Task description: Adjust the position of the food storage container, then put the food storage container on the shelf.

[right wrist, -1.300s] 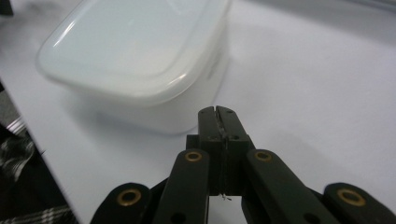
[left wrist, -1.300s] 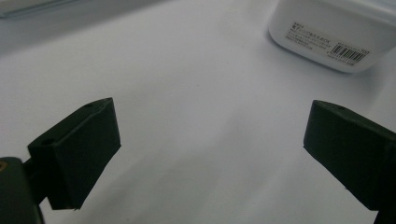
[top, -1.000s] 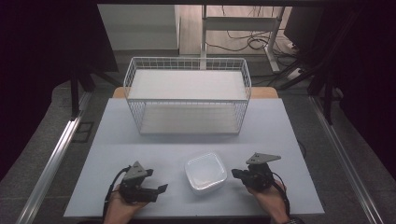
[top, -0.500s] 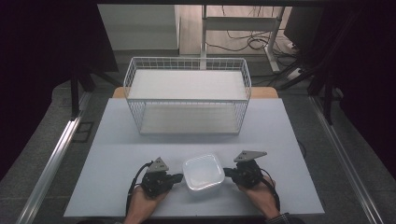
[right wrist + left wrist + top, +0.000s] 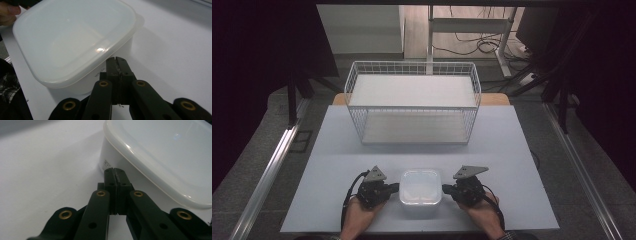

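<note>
Left claw (image 5: 395, 188) and right claw (image 5: 446, 189) flank the white container (image 5: 420, 190); wire basket (image 5: 414, 103) behind.

One white plastic food container (image 5: 420, 191), roughly square with rounded corners, stands upright near the front edge of the table, well apart from the wire basket behind it. A translucent white lid (image 5: 160, 152) sits flat on it, closed, its rim overhanging the walls. Small dark print shows on a side wall (image 5: 100, 72); contents cannot be made out.
</note>
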